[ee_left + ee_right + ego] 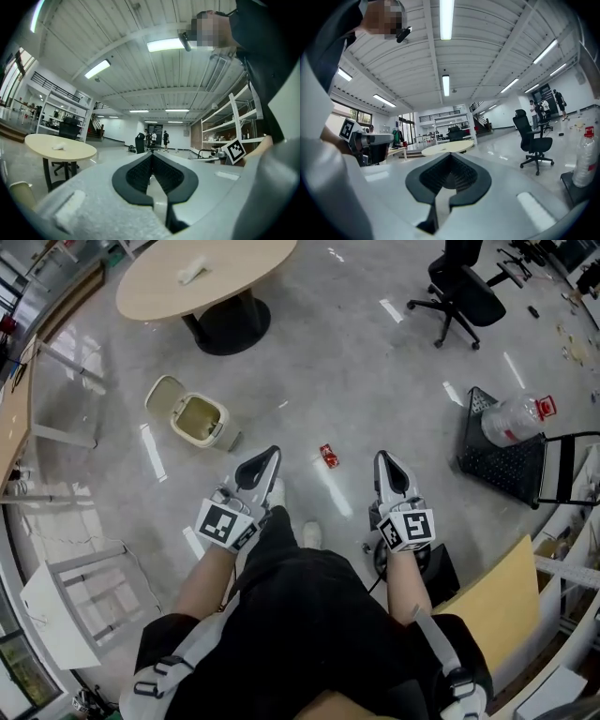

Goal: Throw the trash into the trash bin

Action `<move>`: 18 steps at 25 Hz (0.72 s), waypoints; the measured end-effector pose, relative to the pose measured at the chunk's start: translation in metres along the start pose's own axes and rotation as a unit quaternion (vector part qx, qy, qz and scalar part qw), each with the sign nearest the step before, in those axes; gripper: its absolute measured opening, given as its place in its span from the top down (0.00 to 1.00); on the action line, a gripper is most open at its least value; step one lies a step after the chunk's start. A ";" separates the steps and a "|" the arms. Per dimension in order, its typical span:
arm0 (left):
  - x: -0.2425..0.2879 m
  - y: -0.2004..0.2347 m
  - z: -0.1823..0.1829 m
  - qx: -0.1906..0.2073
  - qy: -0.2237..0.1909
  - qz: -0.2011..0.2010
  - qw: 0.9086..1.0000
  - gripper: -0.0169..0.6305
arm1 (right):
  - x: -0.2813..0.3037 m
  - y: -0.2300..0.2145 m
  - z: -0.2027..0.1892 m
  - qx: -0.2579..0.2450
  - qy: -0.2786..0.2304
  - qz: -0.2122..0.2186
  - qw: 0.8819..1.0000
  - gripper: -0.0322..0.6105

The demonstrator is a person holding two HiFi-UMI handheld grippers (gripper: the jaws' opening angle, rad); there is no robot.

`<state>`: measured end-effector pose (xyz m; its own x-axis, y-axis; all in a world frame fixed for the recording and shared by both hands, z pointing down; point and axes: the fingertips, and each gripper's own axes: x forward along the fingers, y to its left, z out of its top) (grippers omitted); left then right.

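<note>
Open bin (192,416) stood on the floor (375,362), far left. My left tool (270,457) was closed tight, holding nothing. Red trash (328,456) lay on the floor between both tools. My right tool (383,460) was likewise closed, empty.

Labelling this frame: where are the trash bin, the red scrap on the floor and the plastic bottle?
trash bin (199,420), head view, its open inside
red scrap (328,457), head view, its middle
plastic bottle (509,419), head view, its clear body
</note>
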<state>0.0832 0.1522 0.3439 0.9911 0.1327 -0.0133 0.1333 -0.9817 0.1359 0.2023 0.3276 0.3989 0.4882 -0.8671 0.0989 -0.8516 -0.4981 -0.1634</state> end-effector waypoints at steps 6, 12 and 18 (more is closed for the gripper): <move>0.037 0.048 -0.011 0.000 0.011 -0.029 1.000 0.97 | 0.056 0.005 -0.006 -0.006 0.026 -0.006 1.000 0.94; 0.058 0.101 -0.056 -0.029 0.052 -0.029 0.998 0.97 | 0.115 -0.002 -0.063 -0.012 0.103 -0.005 0.995 0.94; 0.095 0.133 -0.094 -0.006 0.078 -0.057 0.995 0.97 | 0.157 -0.023 -0.116 0.009 0.121 -0.035 0.992 0.94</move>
<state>0.1946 0.0472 0.4534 0.9568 0.2629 0.1240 0.2433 -0.9578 0.1533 0.2769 0.2034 0.5325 0.4839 -0.8055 0.3421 -0.8131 -0.5584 -0.1644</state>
